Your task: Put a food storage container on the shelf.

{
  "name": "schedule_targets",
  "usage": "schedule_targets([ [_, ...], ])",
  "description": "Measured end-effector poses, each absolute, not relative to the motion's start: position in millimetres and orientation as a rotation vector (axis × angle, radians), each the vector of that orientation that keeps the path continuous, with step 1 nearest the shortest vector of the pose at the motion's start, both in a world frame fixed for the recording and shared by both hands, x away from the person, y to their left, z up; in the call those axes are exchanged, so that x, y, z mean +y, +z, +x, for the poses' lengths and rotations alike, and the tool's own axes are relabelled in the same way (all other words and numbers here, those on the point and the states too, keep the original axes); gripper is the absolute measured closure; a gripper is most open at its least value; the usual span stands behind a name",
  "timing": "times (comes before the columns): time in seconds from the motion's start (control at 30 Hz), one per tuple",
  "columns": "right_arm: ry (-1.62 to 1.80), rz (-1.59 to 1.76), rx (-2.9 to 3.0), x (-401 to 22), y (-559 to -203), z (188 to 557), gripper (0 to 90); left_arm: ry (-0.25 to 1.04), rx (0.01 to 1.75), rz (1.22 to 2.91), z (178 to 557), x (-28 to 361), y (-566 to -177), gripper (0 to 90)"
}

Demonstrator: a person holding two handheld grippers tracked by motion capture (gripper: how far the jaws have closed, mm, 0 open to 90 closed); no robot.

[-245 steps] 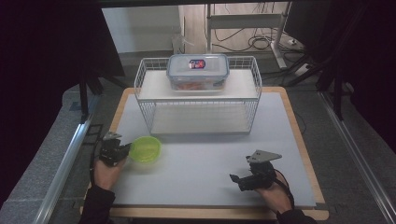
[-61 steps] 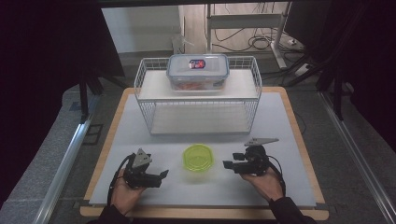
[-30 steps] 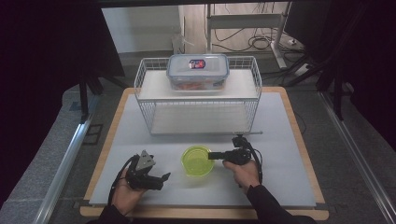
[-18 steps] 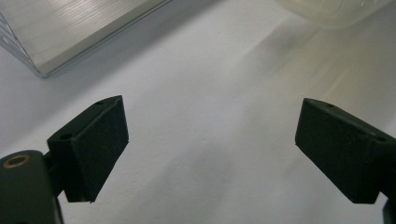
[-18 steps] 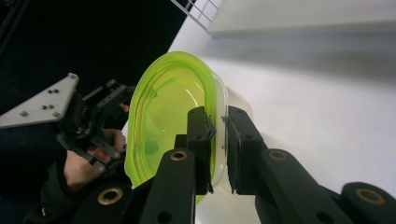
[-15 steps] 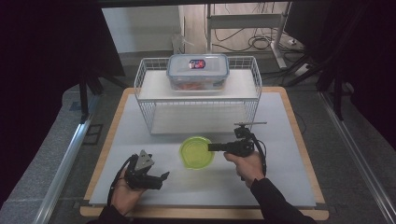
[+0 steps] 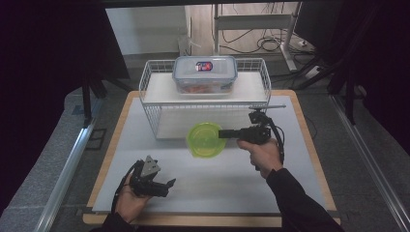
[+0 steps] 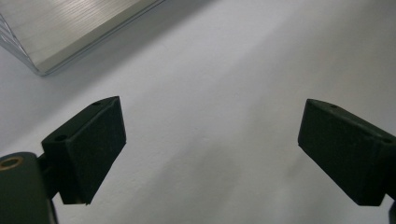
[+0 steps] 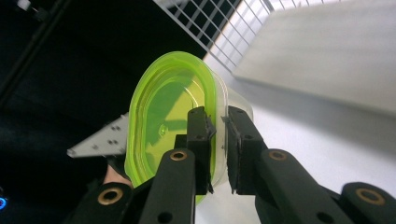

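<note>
A lime-green lidded tub (image 7: pixel 207 139) hangs above the white mat, just in front of the wire rack (image 7: pixel 153 115). My right gripper (image 7: pixel 221 134) reaches in from the right and is shut on the tub's rim. In the right gripper view the tub (image 9: pixel 173 107) stands on edge with my right gripper (image 9: pixel 217 119) pinching its lid edge and clear wall between the two pads. My left gripper (image 7: pixel 164 185) rests low at the front left of the mat, held in a hand. Its jaws stand wide apart over bare mat, so my left gripper (image 8: pixel 210 149) is open and holds nothing.
A clear food box with a blue-edged lid (image 7: pixel 205 73) sits on the rack's top shelf. The rack's lower shelf board (image 9: pixel 327 51) lies close behind the tub. The white mat (image 7: pixel 227 188) sits on a wooden-edged table, with dark floor and metal rails at both sides.
My right gripper has lifted the green tub off the mat and carried it up toward the rack. The left gripper has stayed where it was.
</note>
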State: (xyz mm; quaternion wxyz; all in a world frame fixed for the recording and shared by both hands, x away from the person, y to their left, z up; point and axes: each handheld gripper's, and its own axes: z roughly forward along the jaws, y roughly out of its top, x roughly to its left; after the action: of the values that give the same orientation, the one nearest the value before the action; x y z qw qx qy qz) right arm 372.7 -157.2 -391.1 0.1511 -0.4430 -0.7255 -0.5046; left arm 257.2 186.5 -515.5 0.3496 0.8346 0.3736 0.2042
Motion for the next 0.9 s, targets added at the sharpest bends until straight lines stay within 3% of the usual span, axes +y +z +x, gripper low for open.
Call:
schedule_targets([
  [0.9, -1.623, -1.441, -1.929, -153, -255, 438, 81.0, 0.514, 0.897, 2.158, 253, 181, -513, 4.3],
])
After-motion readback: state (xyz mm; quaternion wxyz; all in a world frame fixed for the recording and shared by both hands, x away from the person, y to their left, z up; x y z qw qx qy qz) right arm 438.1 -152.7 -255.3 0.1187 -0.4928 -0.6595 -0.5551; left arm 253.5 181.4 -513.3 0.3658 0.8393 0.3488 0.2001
